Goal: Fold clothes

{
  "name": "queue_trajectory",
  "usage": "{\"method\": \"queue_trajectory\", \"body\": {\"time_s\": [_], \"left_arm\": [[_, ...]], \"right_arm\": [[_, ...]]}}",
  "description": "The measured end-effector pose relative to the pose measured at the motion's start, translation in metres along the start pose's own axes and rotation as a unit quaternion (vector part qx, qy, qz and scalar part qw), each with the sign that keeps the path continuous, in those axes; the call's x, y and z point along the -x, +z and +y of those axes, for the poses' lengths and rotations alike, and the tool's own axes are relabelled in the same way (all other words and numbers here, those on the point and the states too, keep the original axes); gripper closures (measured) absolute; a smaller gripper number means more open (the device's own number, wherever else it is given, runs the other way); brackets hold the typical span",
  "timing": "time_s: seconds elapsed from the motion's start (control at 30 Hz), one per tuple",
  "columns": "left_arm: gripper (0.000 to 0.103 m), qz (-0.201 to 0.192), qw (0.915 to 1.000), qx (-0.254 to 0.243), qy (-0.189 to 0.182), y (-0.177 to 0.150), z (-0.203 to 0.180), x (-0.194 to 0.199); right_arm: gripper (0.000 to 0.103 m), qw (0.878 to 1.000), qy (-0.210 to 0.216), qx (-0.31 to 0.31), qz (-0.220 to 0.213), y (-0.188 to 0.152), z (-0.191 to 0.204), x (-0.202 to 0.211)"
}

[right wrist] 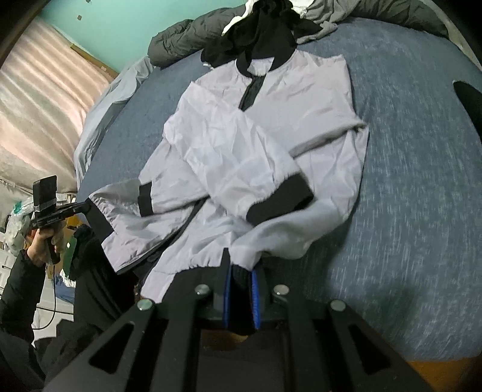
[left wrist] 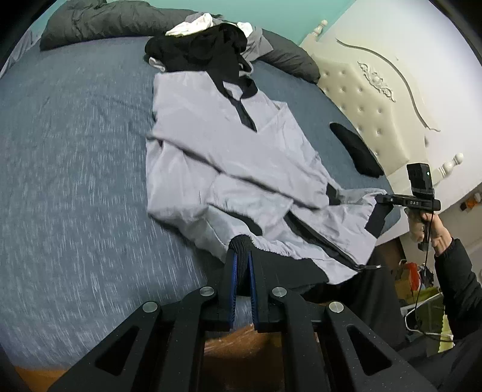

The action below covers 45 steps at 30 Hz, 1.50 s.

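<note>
A light grey jacket with black collar, cuffs and hem lies front up on the blue bed, both sleeves folded across its chest. My left gripper is shut on the black hem band at the near edge. The right gripper, held in a hand, pinches the hem corner out to the right and lifts it a little. In the right wrist view the jacket stretches away from my right gripper, which is shut on the black hem. The left gripper grips the other hem corner at the far left.
A heap of black and white clothes sits at the jacket's collar end, with a dark grey duvet behind it. A black garment lies by the cream padded headboard. A pink curtain hangs at left. Clutter fills the floor beside the bed.
</note>
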<state>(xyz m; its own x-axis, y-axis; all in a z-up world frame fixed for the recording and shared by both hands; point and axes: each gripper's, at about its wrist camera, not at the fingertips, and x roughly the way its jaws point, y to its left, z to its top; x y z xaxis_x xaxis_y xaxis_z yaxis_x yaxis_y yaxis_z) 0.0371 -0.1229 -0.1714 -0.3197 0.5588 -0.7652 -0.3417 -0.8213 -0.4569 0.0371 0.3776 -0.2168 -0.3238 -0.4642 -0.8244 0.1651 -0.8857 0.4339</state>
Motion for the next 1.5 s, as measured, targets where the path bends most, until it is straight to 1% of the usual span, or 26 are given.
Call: {"method": "queue_trajectory", "body": {"time_s": [0.13, 0.23, 0.37, 0.5, 0.63, 0.77, 0.83, 0.87, 0.9, 0.97, 1.1, 1.2, 1.27, 1.3, 1.33, 1.4, 1.47, 1.5], "left_arm": [[0.095, -0.013, 0.9999, 0.006, -0.001, 0.041, 0.008, 0.002], [0.095, -0.021, 0.9997, 0.013, 0.0, 0.08, 0.018, 0.0], [0.095, -0.028, 0.9994, 0.021, 0.006, 0.135, 0.036, -0.009], [0.095, -0.038, 0.9986, 0.036, 0.004, 0.189, 0.062, -0.026], [0.095, -0.042, 0.9976, 0.054, 0.008, 0.242, 0.099, -0.048], [0.095, -0.042, 0.9964, 0.072, 0.015, 0.294, 0.137, -0.073], [0.095, -0.04, 0.9959, 0.079, 0.019, 0.318, 0.153, -0.088], [0.102, -0.037, 0.9956, 0.083, 0.021, 0.328, 0.16, -0.097], [0.103, -0.034, 0.9954, 0.087, 0.024, 0.338, 0.167, -0.105], [0.103, -0.031, 0.9948, 0.091, 0.034, 0.35, 0.178, -0.12], [0.103, -0.021, 0.9947, 0.092, 0.042, 0.36, 0.194, -0.152], [0.103, -0.01, 0.9949, 0.089, 0.046, 0.355, 0.2, -0.171], [0.103, 0.0, 0.9946, 0.087, 0.057, 0.345, 0.203, -0.178], [0.103, 0.004, 0.9945, 0.088, 0.056, 0.338, 0.205, -0.18], [0.102, 0.006, 0.9945, 0.087, 0.058, 0.333, 0.206, -0.181], [0.095, 0.007, 0.9945, 0.085, 0.061, 0.321, 0.208, -0.183], [0.058, 0.007, 0.9942, 0.091, 0.056, 0.312, 0.211, -0.184], [0.056, 0.01, 0.9948, 0.089, 0.049, 0.308, 0.21, -0.185]], "right_arm": [[0.093, 1.0, -0.002, -0.001, -0.013, 0.033, -0.001, 0.007], [0.093, 1.0, -0.002, -0.006, -0.023, 0.061, -0.003, 0.01], [0.093, 0.999, -0.008, -0.018, -0.031, 0.117, -0.015, 0.01], [0.093, 0.999, -0.015, -0.03, -0.041, 0.171, -0.03, 0.003], [0.093, 0.998, -0.024, -0.046, -0.045, 0.226, -0.049, -0.013], [0.093, 0.996, -0.045, -0.059, -0.046, 0.289, -0.073, -0.036], [0.093, 0.995, -0.054, -0.066, -0.047, 0.315, -0.084, -0.048], [0.093, 0.995, -0.06, -0.07, -0.046, 0.327, -0.09, -0.055], [0.093, 0.994, -0.066, -0.073, -0.045, 0.34, -0.096, -0.062], [0.093, 0.993, -0.08, -0.08, -0.038, 0.362, -0.107, -0.08], [0.093, 0.991, -0.093, -0.09, -0.022, 0.387, -0.128, -0.117], [0.093, 0.991, -0.092, -0.097, -0.024, 0.385, -0.141, -0.128], [0.093, 0.99, -0.091, -0.101, -0.026, 0.383, -0.149, -0.135], [0.093, 0.99, -0.09, -0.104, -0.027, 0.382, -0.153, -0.138], [0.091, 0.99, -0.09, -0.106, -0.028, 0.381, -0.157, -0.141], [0.09, 0.99, -0.088, -0.11, -0.03, 0.378, -0.165, -0.148], [0.088, 0.989, -0.087, -0.115, -0.032, 0.376, -0.173, -0.154], [0.085, 0.99, -0.084, -0.112, -0.035, 0.374, -0.172, -0.152]]}}
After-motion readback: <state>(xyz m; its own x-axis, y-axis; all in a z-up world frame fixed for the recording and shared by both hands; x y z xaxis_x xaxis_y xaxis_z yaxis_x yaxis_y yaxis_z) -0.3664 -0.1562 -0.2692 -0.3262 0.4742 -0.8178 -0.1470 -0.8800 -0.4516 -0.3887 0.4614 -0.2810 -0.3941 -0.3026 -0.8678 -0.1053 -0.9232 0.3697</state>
